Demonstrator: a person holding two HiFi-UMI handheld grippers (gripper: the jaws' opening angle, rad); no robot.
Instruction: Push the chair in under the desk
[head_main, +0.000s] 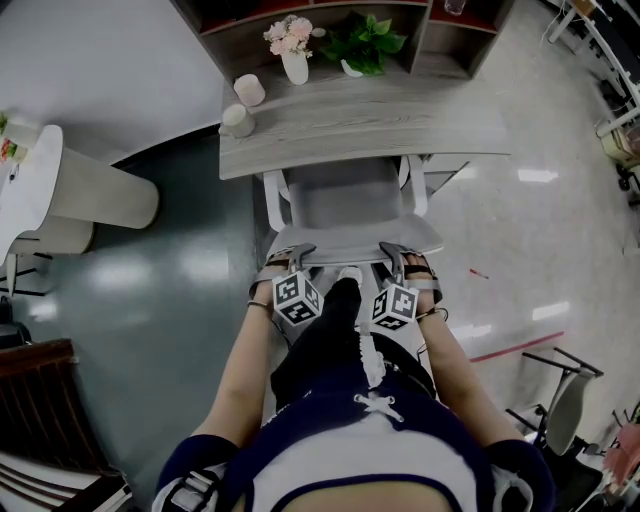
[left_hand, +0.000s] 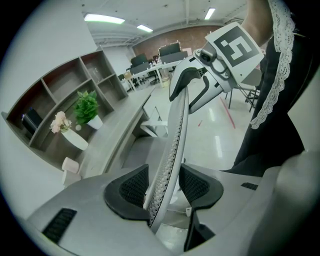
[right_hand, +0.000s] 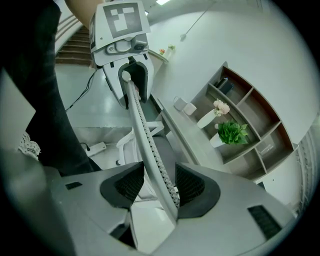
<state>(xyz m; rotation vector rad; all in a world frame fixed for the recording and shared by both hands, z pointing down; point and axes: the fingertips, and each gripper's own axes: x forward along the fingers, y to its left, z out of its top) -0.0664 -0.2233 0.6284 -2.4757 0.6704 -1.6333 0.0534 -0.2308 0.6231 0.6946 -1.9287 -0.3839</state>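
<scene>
A grey mesh office chair (head_main: 340, 205) stands with its seat partly under the grey wooden desk (head_main: 400, 125). My left gripper (head_main: 290, 256) and right gripper (head_main: 396, 252) sit side by side over the top rim of the backrest (head_main: 345, 255). In the left gripper view the backrest rim (left_hand: 172, 135) runs between the pads of the left gripper (left_hand: 162, 186), with a gap on the right side. In the right gripper view the rim (right_hand: 142, 125) passes between the right gripper's (right_hand: 154, 184) pads, with a gap at the left pad. Each gripper is open and straddles the rim.
On the desk stand a white vase of flowers (head_main: 293, 52), a green plant (head_main: 365, 42) and two pale cups (head_main: 240, 108), with shelves behind. A round white table (head_main: 30, 180) is at the left, another chair (head_main: 565, 400) at the lower right. The person's leg (head_main: 335, 320) is just behind the backrest.
</scene>
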